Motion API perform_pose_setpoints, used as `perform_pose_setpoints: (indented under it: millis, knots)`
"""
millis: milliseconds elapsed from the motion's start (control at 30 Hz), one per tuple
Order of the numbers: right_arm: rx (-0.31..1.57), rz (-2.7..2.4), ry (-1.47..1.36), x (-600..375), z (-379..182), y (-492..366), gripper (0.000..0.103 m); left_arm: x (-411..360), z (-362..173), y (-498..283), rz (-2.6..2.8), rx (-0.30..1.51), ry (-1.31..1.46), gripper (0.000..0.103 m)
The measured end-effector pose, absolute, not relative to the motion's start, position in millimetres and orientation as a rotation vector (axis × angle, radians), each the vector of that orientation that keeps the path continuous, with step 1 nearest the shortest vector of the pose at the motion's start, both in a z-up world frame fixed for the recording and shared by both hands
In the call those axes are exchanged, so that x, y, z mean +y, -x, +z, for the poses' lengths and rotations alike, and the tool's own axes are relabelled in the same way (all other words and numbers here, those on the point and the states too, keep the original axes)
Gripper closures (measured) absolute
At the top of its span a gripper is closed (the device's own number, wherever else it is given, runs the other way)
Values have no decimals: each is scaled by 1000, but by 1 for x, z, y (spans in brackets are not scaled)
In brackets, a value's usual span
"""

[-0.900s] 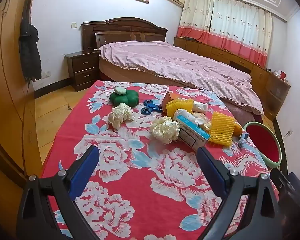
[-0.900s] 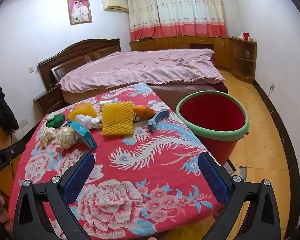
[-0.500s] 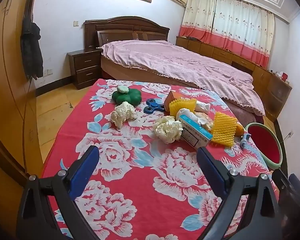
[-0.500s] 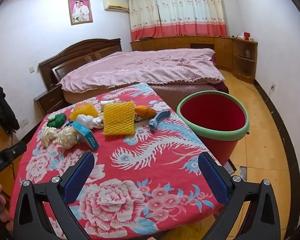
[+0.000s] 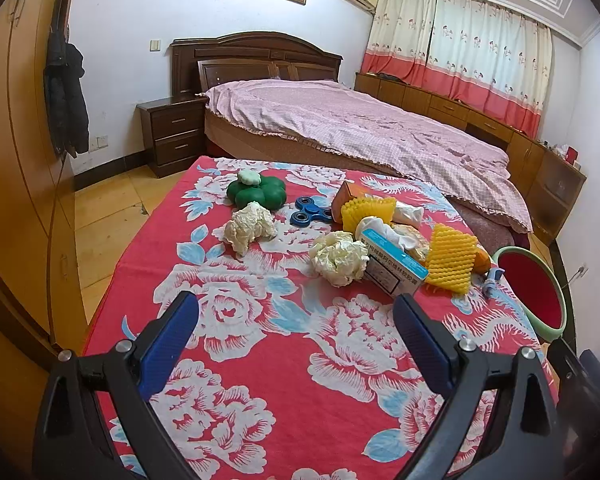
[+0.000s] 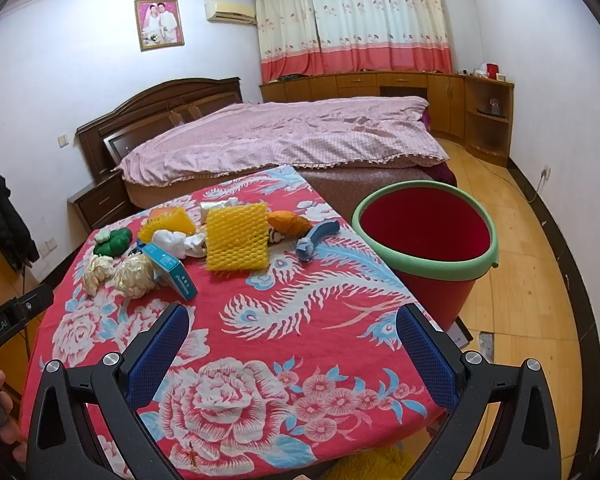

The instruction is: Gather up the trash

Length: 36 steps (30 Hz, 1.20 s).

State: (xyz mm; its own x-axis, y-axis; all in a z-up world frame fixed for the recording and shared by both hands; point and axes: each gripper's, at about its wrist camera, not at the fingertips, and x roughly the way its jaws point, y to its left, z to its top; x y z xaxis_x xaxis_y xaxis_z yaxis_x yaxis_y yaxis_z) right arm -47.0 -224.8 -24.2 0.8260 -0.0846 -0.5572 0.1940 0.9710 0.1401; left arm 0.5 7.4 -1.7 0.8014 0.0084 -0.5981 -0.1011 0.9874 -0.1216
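Note:
Trash lies at the far half of a red floral table (image 5: 260,360): two crumpled paper balls (image 5: 250,227) (image 5: 339,257), a blue-white carton (image 5: 394,267), two yellow foam nets (image 5: 451,258) (image 5: 367,209), white tissue (image 5: 408,213) and an orange wrapper (image 6: 289,223). A red bucket with a green rim (image 6: 424,240) stands on the floor at the table's right side. My left gripper (image 5: 296,340) is open and empty above the near table. My right gripper (image 6: 292,352) is open and empty over the near right corner.
A green flower-shaped toy (image 5: 257,192), a blue fidget spinner (image 5: 312,212) and a blue tool (image 6: 316,238) also lie on the table. A bed (image 5: 360,128) stands behind it, a nightstand (image 5: 172,132) at back left, a wardrobe (image 5: 16,160) along the left.
The left gripper has drifted slightly, so the table items sit a little lower and further right in its view. The right gripper has barely moved. Both stay open.

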Motion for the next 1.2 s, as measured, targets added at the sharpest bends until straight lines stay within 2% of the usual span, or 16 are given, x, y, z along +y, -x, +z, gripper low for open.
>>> perform_pose_setpoints:
  millis: [1200]
  knots:
    - [583, -151, -204, -227, -25, 47, 0, 8, -2, 0, 63, 638, 150, 6]
